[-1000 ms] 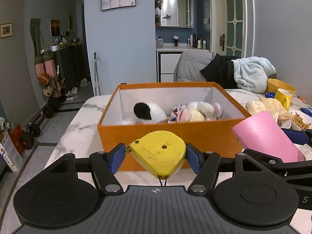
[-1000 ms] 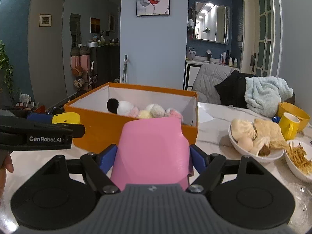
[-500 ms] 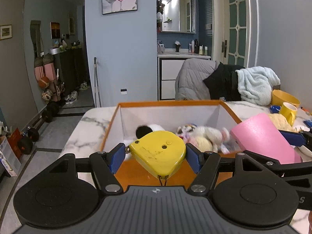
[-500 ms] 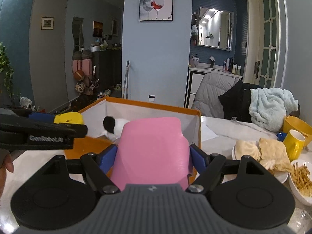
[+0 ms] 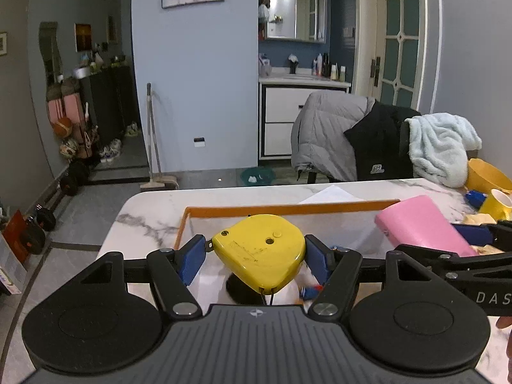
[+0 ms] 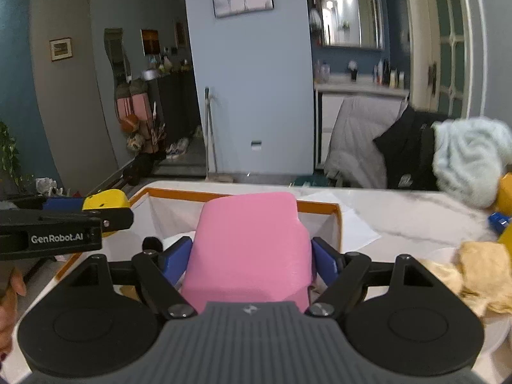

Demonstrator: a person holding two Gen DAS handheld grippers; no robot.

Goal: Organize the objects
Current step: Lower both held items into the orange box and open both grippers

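My left gripper [image 5: 257,251] is shut on a yellow tape measure [image 5: 259,249] and holds it above the open orange box [image 5: 288,208], whose white inside shows below. My right gripper [image 6: 248,256] is shut on a pink cup-like object [image 6: 249,249], also over the box [image 6: 316,206]. The pink object shows at the right of the left wrist view [image 5: 419,227]. The tape measure shows at the left of the right wrist view [image 6: 105,200]. The plush toys in the box are mostly hidden under the grippers.
The box sits on a white marble table [image 5: 153,214]. A sheet of paper [image 5: 329,196] lies behind the box. A yellow mug [image 5: 497,204], a yellow bowl [image 5: 486,174] and food dishes [image 6: 473,275] stand to the right. A chair with coats [image 5: 352,137] is beyond the table.
Both grippers have risen and moved forward, from in front of the box's near wall to above its opening. Both grips are unchanged.
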